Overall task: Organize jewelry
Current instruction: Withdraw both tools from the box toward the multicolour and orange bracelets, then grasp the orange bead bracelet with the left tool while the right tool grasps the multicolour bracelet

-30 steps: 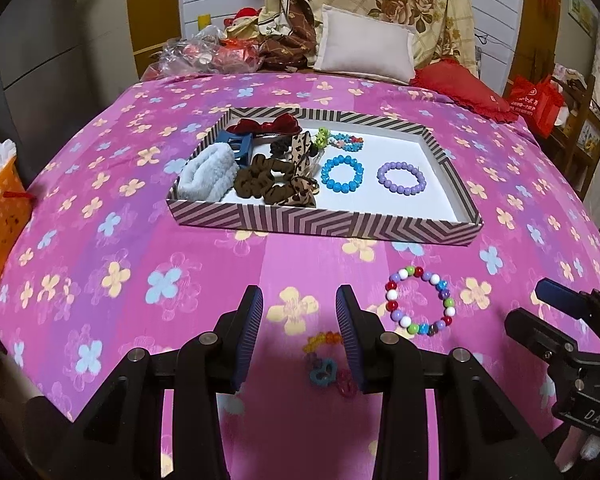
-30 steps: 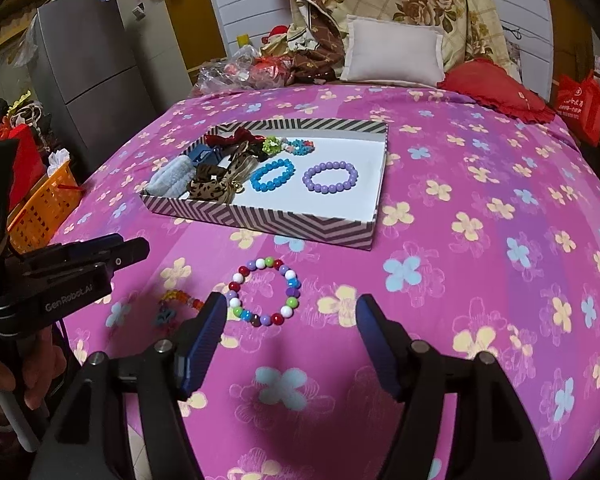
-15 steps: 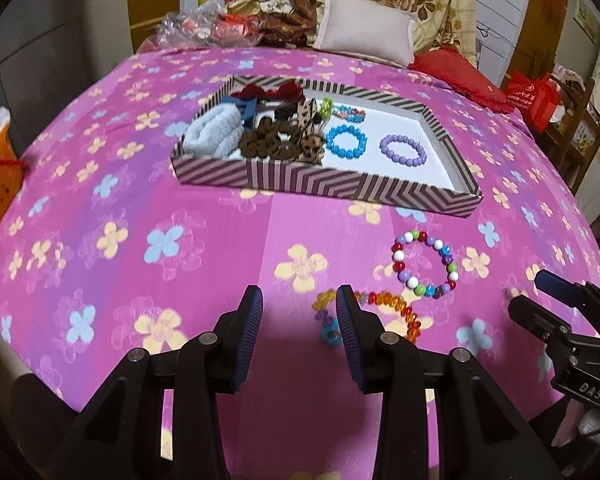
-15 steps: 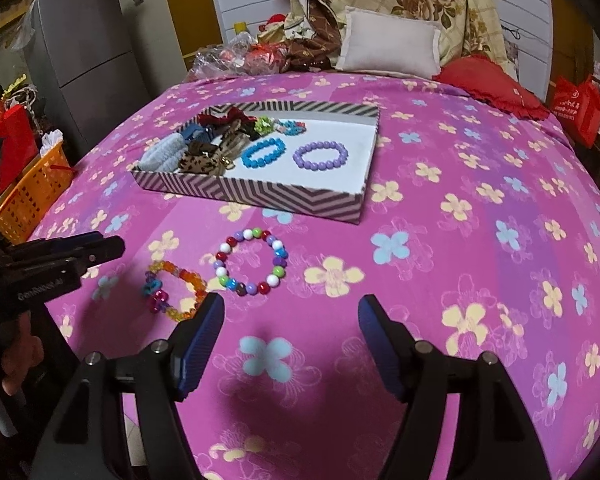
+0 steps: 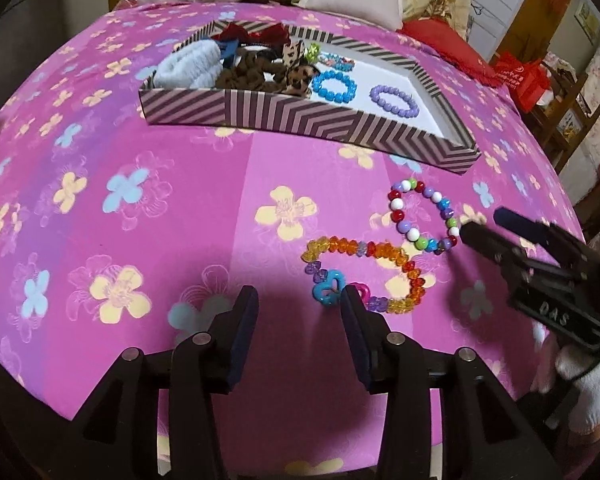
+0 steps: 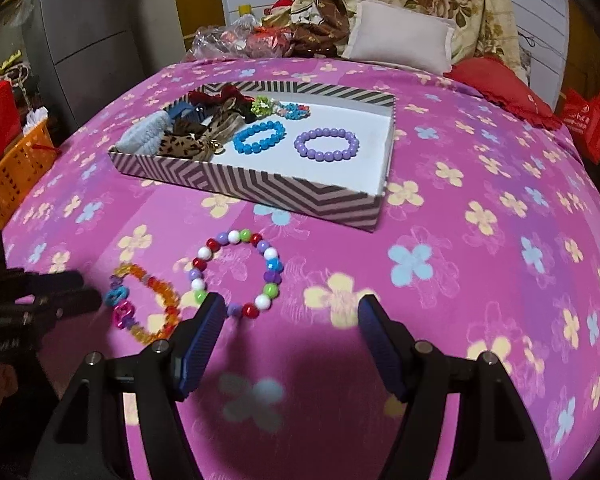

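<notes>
A striped tray (image 5: 300, 120) (image 6: 284, 192) on the pink flowered bedspread holds a blue bead bracelet (image 5: 334, 86) (image 6: 259, 137), a purple bead bracelet (image 5: 394, 101) (image 6: 326, 144) and hair ties. On the bedspread in front of it lie a multicolour round-bead bracelet (image 5: 422, 216) (image 6: 236, 274) and an orange crystal bracelet with blue and pink charms (image 5: 364, 276) (image 6: 144, 306). My left gripper (image 5: 300, 316) is open, just left of the crystal bracelet. My right gripper (image 6: 290, 326) is open, just behind the round-bead bracelet.
A pillow (image 6: 400, 36), a red cushion (image 6: 500, 88) and plastic bags (image 6: 236, 38) lie at the bed's far end. An orange basket (image 6: 12, 172) and a grey fridge (image 6: 80, 40) stand left of the bed. Red bags (image 5: 524, 80) sit at the right.
Both grippers have moved forward and down toward the two loose bracelets, which now look larger and closer. Both stay open.
</notes>
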`<state>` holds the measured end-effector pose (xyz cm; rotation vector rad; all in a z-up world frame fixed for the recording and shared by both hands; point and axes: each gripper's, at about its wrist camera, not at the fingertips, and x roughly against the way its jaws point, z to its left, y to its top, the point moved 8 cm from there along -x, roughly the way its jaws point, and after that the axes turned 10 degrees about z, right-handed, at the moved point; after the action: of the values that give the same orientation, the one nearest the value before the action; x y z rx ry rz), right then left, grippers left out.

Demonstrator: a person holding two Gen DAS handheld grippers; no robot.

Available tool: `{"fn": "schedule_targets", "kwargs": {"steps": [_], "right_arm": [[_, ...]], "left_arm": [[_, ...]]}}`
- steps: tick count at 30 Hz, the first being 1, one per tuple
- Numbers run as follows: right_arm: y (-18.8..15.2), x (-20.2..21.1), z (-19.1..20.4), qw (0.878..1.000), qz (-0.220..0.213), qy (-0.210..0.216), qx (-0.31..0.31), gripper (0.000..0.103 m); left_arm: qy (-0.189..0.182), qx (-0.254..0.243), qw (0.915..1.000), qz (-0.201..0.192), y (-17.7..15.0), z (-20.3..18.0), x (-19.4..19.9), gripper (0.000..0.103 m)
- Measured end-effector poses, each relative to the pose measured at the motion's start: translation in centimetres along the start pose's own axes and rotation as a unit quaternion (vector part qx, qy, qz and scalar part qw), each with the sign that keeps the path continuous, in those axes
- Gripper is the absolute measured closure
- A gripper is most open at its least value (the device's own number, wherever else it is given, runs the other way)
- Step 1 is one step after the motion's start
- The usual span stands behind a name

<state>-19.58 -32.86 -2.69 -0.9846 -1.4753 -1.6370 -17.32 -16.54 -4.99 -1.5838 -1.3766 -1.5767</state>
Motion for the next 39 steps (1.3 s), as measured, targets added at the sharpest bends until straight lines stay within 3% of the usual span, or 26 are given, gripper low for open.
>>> {"fn": "schedule_targets", "kwargs": {"steps": [10, 16, 19, 21, 25, 27, 28, 29, 34, 39], "right_arm": [[1.7, -2.8, 0.6, 0.998, 0.015, -0.037, 0.046, 0.045], [1.9, -3.0, 0.4, 0.998, 0.011, -0.026, 0.052, 0.051], [2.0, -3.0, 0.6, 0.998, 0.012, -0.015, 0.06, 0.059], [2.0, -2.9, 1.0, 0.997, 0.012, -0.011, 0.07, 0.072], [1.9, -2.9, 1.5, 0.996, 0.014, -0.007, 0.084, 0.084], [1.9, -2.8, 1.5, 0.996, 0.014, -0.005, 0.086, 0.09], [1.8, -2.8, 1.4, 0.996, 0.015, -0.007, 0.086, 0.092], [1.7, -2.7, 1.3, 0.996, 0.015, -0.006, 0.087, 0.094], [1.6, -1.6, 1.0, 0.996, 0.006, -0.013, 0.09, 0.094], [2.3, 0.9, 0.8, 0.995, -0.015, -0.019, 0.1, 0.094]], "left_arm": [[0.029, -0.012, 0.9995, -0.007, 1.1, -0.5, -0.7, 0.054], [0.043, -0.016, 0.9989, -0.012, 1.6, -0.6, -0.9, 0.054], [0.046, -0.014, 0.9987, -0.016, 1.6, -0.6, -1.0, 0.054], [0.046, -0.014, 0.9987, -0.017, 1.6, -0.7, -1.0, 0.054], [0.047, -0.015, 0.9986, -0.019, 1.7, -0.8, -1.1, 0.054], [0.05, -0.026, 0.9981, -0.024, 1.7, -1.0, -1.1, 0.065], [0.054, -0.033, 0.9977, -0.027, 1.7, -1.2, -1.1, 0.082], [0.056, -0.04, 0.9972, -0.028, 1.7, -1.4, -1.2, 0.088], [0.03, -0.044, 0.9982, -0.027, 1.9, -1.9, -0.9, 0.089], [0.024, -0.048, 0.9973, -0.05, 3.1, -2.2, 1.3, 0.089]]}}
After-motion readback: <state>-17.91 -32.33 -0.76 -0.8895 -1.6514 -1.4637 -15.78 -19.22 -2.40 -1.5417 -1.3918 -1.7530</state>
